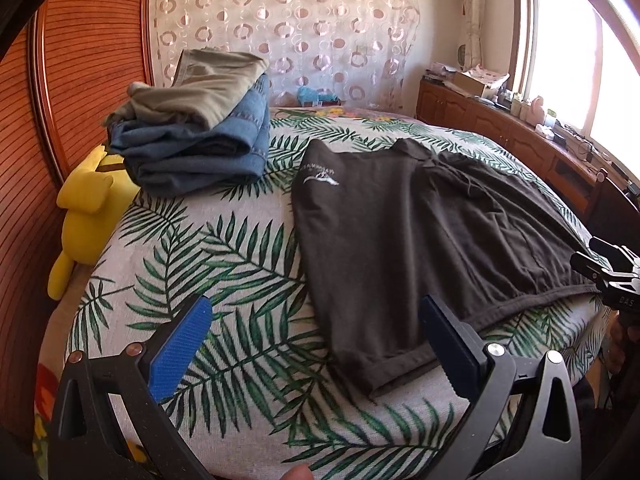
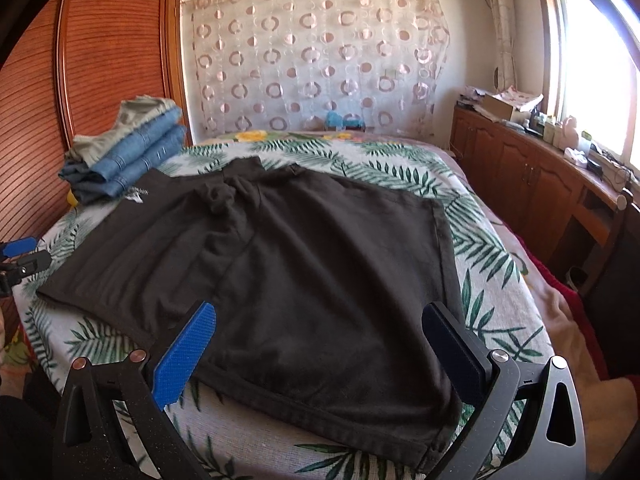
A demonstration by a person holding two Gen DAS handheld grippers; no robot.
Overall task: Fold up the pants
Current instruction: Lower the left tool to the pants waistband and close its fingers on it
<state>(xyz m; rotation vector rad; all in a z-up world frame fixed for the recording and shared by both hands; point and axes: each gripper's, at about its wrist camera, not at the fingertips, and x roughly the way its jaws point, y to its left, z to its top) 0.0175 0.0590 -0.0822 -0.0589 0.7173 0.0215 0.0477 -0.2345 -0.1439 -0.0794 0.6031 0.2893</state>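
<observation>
Dark brown pants (image 1: 420, 216) (image 2: 304, 264) lie spread flat on the leaf-print bed, with a small white logo (image 1: 320, 178) near the far left corner. My left gripper (image 1: 316, 320) hovers open above the near left end of the pants, with its right blue pad over the cloth edge and nothing held. The right gripper (image 2: 320, 324) is open too, low over the wide near part of the pants, empty. In the left wrist view the right gripper (image 1: 608, 276) shows at the far right edge. The left gripper's fingertips (image 2: 24, 256) show at the left edge of the right wrist view.
A stack of folded blue jeans and a khaki garment (image 1: 200, 128) (image 2: 124, 152) sits at the bed's far left. A yellow plush toy (image 1: 88, 208) lies by the wooden wardrobe (image 1: 72, 80). A wooden cabinet (image 2: 532, 176) with clutter runs under the window on the right.
</observation>
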